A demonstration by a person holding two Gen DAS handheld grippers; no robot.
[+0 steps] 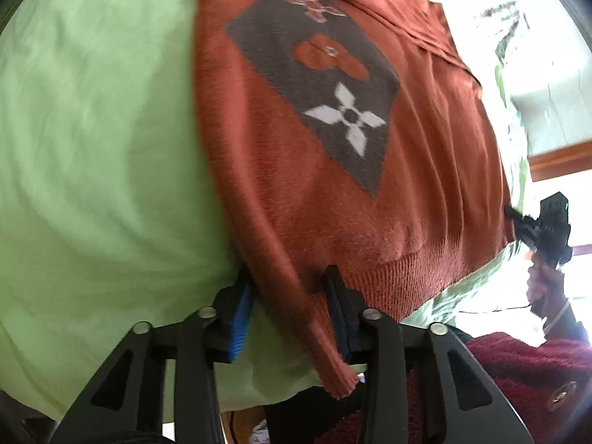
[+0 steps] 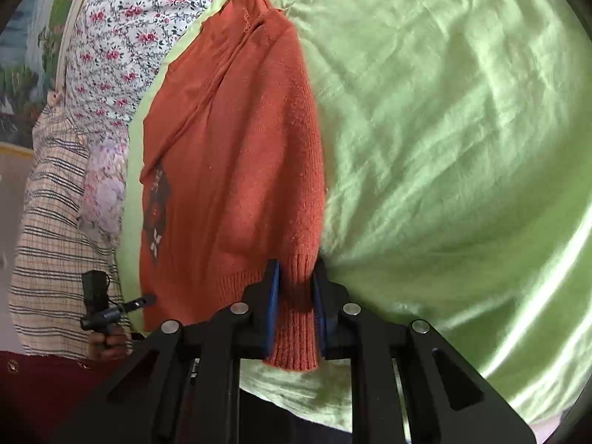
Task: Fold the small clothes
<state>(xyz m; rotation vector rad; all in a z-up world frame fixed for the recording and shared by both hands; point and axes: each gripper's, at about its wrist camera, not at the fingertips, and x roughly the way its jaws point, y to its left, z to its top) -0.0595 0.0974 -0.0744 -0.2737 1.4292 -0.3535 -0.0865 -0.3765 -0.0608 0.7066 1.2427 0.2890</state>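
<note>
Orange sweater spread on green sheet; left gripper half-closed around hem corner, firm grip uncertain. Right wrist view: right gripper clamped on ribbed hem; sleeves seemingly tucked in, lengthwise fold remaining.

We find no readable words, brands or numbers in either view. The orange sweater bears only a grey diamond patch of flower motifs, no letters. A small round button on the dark red garment is perhaps embossed, but too blurred to tell.
</note>
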